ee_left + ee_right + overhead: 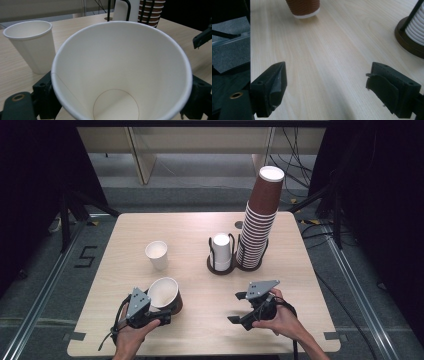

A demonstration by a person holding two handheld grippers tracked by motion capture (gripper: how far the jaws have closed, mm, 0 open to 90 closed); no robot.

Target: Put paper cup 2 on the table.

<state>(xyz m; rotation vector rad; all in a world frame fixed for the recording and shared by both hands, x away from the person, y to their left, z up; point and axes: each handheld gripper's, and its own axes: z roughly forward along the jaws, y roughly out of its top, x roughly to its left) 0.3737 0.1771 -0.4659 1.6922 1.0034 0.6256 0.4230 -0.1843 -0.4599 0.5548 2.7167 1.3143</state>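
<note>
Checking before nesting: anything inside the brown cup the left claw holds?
The brown cup in the left claw looks empty: white wall and bare round bottom show in the left gripper view. The nearest bit of floor is cut off by the frame.

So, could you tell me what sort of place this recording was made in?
Probably a lab or test bay rather than a café: a lone wooden table stands on grey floor between black curtains, with loose cables behind and a tall stack of paper cups set out.

The cup [165, 295] in the left tongs [159, 311] is ribbed brown outside, white inside; beyond it stands a plain white cup [157, 254]. The table [200, 285] is pale wood-grain.
</note>
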